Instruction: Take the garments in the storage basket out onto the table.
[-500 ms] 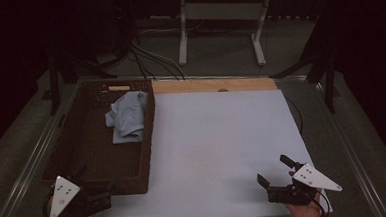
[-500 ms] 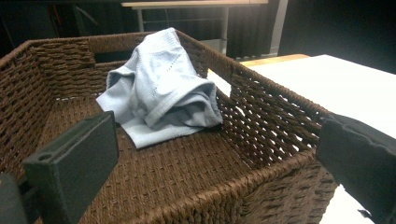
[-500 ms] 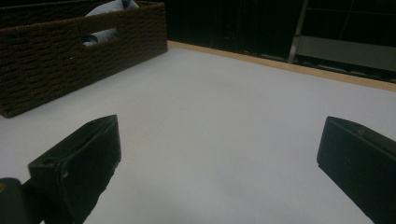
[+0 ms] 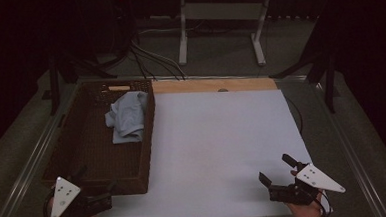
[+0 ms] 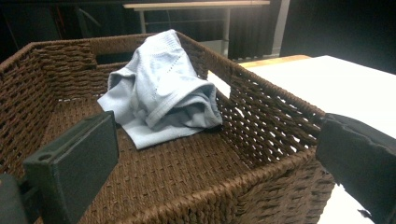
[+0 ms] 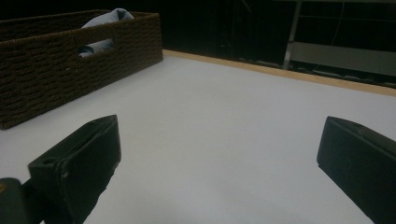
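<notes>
Nothing moved: crumpled cloth (image 5: 161, 88), wicker basket (image 5: 275, 100).

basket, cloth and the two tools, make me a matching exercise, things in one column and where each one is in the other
Things:
1. light blue cloth
2. wicker basket
3. left tool
4. right tool

Places:
A. over the white mat near its front right corner
B. on the left part of the table
C. at the basket's near rim
D. inside the basket, against its right wall

Pairs: 1-D, 2-B, 3-C, 4-A
</notes>
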{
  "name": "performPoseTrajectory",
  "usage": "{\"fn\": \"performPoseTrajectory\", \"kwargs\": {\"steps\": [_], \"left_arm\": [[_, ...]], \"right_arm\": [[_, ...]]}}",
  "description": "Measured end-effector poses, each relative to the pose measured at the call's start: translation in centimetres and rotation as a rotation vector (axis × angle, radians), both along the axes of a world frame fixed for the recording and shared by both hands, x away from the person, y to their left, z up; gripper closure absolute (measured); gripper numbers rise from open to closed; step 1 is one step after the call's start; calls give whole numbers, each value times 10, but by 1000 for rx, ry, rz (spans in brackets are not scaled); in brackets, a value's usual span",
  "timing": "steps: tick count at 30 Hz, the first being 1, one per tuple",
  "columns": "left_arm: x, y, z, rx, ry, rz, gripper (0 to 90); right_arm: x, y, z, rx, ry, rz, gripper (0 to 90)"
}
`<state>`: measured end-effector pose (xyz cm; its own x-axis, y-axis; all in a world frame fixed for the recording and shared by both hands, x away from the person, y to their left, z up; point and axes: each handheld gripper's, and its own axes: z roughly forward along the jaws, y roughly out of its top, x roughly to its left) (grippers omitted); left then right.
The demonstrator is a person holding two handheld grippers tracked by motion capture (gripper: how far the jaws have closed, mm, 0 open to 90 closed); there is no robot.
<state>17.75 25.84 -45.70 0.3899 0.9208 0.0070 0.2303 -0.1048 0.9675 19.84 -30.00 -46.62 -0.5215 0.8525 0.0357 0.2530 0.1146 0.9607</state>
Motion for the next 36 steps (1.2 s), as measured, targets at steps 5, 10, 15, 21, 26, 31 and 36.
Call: {"fn": "performPoseTrajectory", "kwargs": {"steps": [5,10,15,21,26,31,36], "left_arm": [[-2,-1,4,-7,-4,-2,2],[-3,-4,12,-9,-6,-11,2],[-1,-7,16,0,-3,-25,2],[3,-11,24,10,-3,-35,2],[9,-11,31,3,-4,-37,2],[18,-13,38,6,1,-44,2],[25,-12,43,9,7,-61,2]], "right_arm": [[0,0,0,1,2,-7,0],[1,1,0,-3,6,-8,0],[2,1,0,-2,9,-10,0],[2,1,0,-5,18,-11,0],[2,1,0,-8,27,-13,0],[2,0,0,1,44,-21,0],[2,1,0,-6,50,-24,0]]}}
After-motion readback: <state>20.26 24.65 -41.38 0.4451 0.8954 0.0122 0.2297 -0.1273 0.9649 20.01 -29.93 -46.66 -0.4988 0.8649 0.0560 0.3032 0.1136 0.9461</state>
